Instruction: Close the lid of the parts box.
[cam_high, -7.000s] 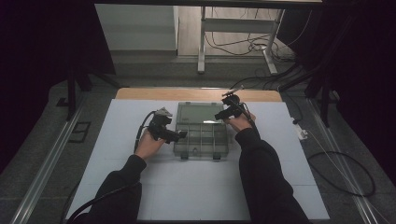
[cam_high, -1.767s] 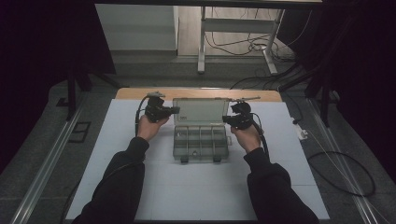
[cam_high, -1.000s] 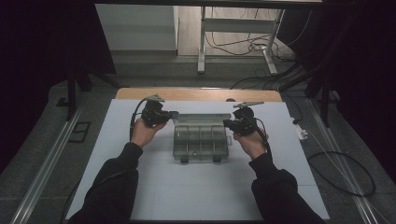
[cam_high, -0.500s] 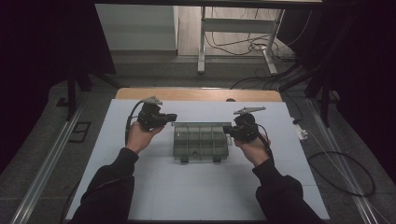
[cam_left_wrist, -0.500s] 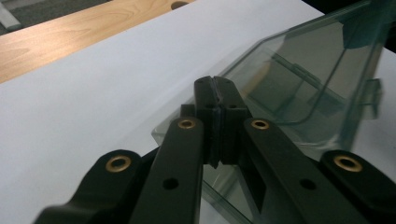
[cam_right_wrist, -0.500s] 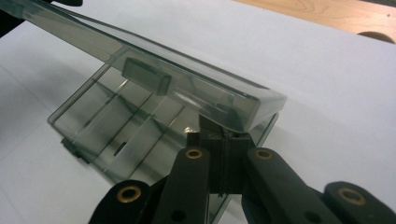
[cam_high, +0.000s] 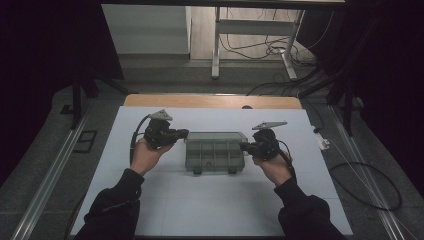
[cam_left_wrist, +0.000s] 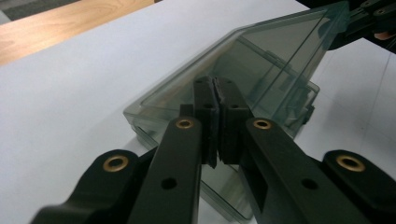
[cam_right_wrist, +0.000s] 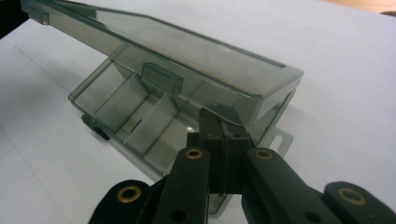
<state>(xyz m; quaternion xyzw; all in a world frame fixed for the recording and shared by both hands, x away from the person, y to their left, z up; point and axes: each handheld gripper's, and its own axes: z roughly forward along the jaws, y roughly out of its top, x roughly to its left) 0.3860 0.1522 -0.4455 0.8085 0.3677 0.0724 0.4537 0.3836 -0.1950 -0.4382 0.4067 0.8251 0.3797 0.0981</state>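
Step in hand: closing hinged lid (cam_right_wrist: 187, 60) of smoky translucent plastic compartment box (cam_high: 215, 152), mid white table (cam_high: 200, 200). Lid half down. Left gripper (cam_left_wrist: 216, 100) and right gripper (cam_right_wrist: 224, 123) flanked lid ends, jaws together, gripping nothing. Next: press lid flat until front latches snap

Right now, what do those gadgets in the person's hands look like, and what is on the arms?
Each hand holds a black tool. The left gripper and right gripper each carry a grey three-cornered plate on top and trail a dark cable. Close up, the two flat black fingers hang on black link bars with brass-coloured rivets. Both arms are in dark long sleeves.
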